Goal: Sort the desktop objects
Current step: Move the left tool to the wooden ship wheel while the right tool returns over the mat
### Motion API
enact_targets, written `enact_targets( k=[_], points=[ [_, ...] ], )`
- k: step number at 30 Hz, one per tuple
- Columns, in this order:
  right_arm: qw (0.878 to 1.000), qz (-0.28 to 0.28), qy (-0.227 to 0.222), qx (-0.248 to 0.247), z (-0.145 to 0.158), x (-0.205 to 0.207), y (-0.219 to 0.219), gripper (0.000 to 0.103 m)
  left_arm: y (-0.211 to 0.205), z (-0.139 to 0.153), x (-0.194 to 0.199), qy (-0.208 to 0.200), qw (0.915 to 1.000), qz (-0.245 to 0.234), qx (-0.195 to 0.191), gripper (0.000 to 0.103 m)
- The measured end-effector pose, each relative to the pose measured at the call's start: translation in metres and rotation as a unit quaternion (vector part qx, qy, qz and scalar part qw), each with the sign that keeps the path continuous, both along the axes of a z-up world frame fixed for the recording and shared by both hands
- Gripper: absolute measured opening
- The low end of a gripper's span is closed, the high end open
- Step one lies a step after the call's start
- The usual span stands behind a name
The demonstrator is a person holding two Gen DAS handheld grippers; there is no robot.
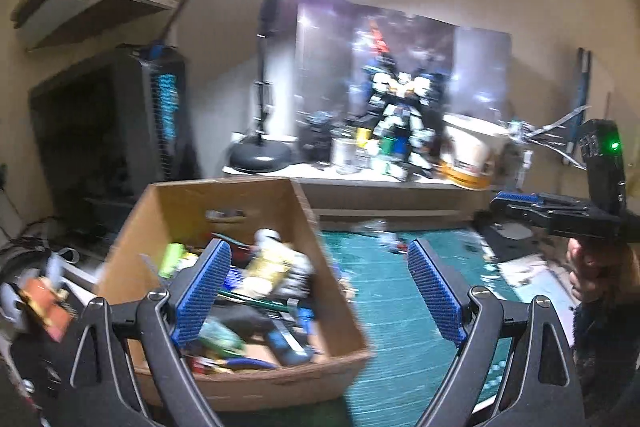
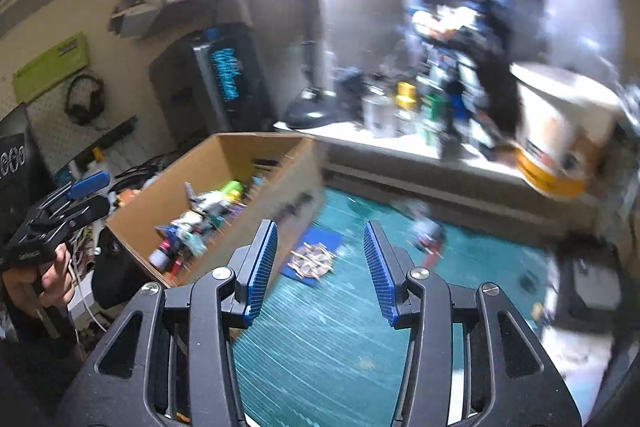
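Note:
A cardboard box (image 1: 340, 307) holds several small tools and toys, and stands on the left of a green cutting mat (image 1: 400, 307). My left gripper (image 1: 320, 259) is open and empty, above the box's right wall. My right gripper (image 2: 320, 239) is open and empty above the mat (image 2: 340, 339). Ahead of it lie a blue card with small wooden sticks (image 2: 312, 259) and a blurred red and white toy (image 2: 430, 239). The box (image 2: 280, 187) sits to its left. The right gripper also shows in the left wrist view (image 1: 516, 199), and the left gripper in the right wrist view (image 2: 86, 183).
A raised shelf (image 1: 360, 179) at the back carries a lamp base (image 1: 260, 155), jars, a robot model (image 1: 400, 115) and a white tub (image 1: 472, 151). A black computer tower (image 1: 120, 123) stands left. Papers (image 1: 528, 275) lie on the mat's right.

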State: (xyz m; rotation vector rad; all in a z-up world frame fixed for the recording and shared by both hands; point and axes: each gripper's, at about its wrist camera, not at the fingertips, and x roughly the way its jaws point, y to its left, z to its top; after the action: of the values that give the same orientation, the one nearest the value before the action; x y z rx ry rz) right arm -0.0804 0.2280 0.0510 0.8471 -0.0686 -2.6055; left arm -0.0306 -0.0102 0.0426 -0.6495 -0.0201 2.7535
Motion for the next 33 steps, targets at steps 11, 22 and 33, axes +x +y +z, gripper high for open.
enact_targets(
  k=[11, 22, 33],
  points=[
    [0.994, -0.080, -0.071, -0.009, -0.059, 0.032, 0.078, 0.043, 0.087, -0.068, 0.012, -0.044, 0.9971, -0.055, -0.028, 0.091],
    [0.987, -0.117, -0.104, -0.038, -0.097, 0.054, 0.128, 0.044, 0.153, -0.127, -0.050, -0.084, 0.9905, 0.017, -0.108, 0.091],
    [0.983, -0.128, -0.116, -0.056, -0.112, 0.059, 0.156, 0.044, 0.155, -0.173, -0.148, -0.161, 0.9673, 0.163, -0.110, 0.091]
  ],
)
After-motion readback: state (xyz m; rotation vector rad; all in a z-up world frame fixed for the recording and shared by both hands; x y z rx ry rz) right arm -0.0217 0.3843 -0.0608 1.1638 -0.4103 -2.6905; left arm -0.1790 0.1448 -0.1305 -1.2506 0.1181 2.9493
